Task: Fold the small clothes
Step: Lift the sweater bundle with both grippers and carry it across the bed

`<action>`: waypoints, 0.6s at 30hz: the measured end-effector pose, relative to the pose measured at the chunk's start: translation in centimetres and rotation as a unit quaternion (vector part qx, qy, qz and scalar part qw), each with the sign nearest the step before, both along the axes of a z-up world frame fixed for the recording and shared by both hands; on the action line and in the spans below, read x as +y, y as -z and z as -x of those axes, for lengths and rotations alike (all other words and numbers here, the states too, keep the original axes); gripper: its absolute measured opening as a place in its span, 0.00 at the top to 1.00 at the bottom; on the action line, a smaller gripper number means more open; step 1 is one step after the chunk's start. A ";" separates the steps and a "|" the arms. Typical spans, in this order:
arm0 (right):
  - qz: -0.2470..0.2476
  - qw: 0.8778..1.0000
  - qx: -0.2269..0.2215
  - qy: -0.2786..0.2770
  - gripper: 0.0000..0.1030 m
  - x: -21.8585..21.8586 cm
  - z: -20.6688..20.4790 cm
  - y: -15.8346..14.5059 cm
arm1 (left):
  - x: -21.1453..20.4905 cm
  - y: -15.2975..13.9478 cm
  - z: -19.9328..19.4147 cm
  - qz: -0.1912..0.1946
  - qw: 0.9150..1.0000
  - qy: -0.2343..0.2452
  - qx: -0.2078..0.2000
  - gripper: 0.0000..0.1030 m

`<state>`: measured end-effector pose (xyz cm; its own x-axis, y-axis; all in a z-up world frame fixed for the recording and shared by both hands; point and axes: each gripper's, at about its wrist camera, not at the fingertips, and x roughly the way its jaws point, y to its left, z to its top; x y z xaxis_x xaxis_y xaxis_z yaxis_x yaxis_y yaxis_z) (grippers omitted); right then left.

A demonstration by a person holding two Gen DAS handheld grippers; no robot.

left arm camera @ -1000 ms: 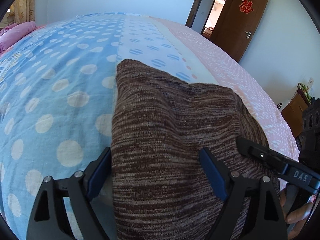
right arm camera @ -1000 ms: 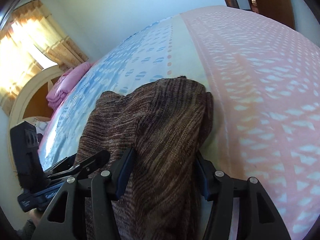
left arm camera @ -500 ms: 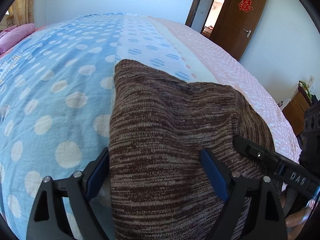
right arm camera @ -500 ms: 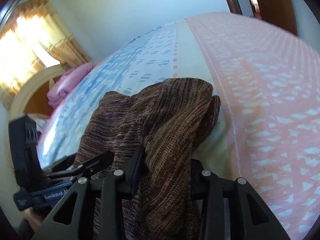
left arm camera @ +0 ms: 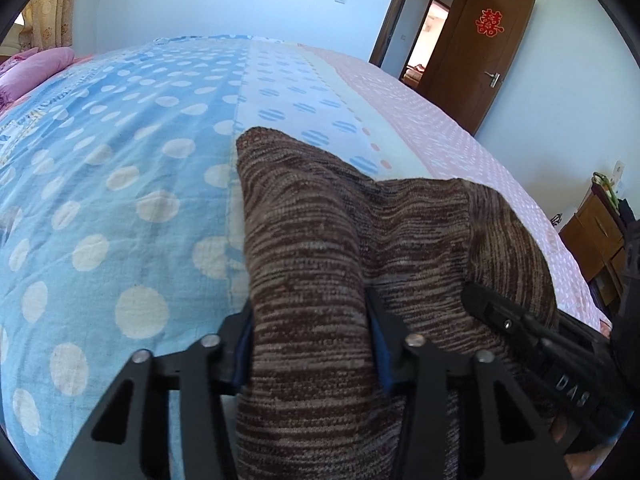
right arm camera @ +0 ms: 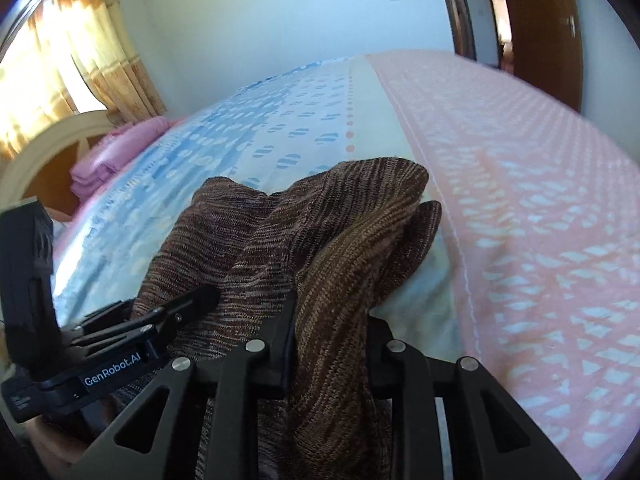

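Bunching between each claw's jaws: brown knit garment (left arm camera: 312,280), left claw (left arm camera: 308,344), right claw (right arm camera: 332,344).

Ahead of the fingers lies a bedsheet (left arm camera: 120,168) with blue dotted, white and pink bands. Far left of them is a pink pillow (left arm camera: 36,68) beside yellow curtains (right arm camera: 68,64). Far right stands an open brown door (left arm camera: 480,56) and a wooden cabinet (left arm camera: 596,240).

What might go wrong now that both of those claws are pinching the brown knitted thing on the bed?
The brown knit garment is bunched unevenly, so the fold may come out crooked. The left gripper and right gripper each pinch only the near edge, so the loose knit might slip free. The rumpled far end could drag along the bedsheet.
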<state>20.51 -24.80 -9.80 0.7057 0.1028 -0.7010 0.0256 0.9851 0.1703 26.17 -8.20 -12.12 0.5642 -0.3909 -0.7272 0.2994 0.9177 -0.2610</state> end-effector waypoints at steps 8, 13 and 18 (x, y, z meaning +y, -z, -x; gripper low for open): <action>0.048 0.997 -0.059 0.005 0.78 3.8 4.7 -4.7 | 0.2 -2.2 2.1 -0.015 0.999 0.015 -0.025 0.68; 0.042 0.995 -0.086 0.012 0.78 4.5 8.2 -7.1 | 0.8 -4.7 4.8 -0.019 0.998 0.025 -0.062 0.68; 0.026 0.994 -0.100 0.023 0.78 4.3 12.5 -9.2 | 1.3 -6.7 7.8 -0.001 0.996 0.043 -0.072 0.68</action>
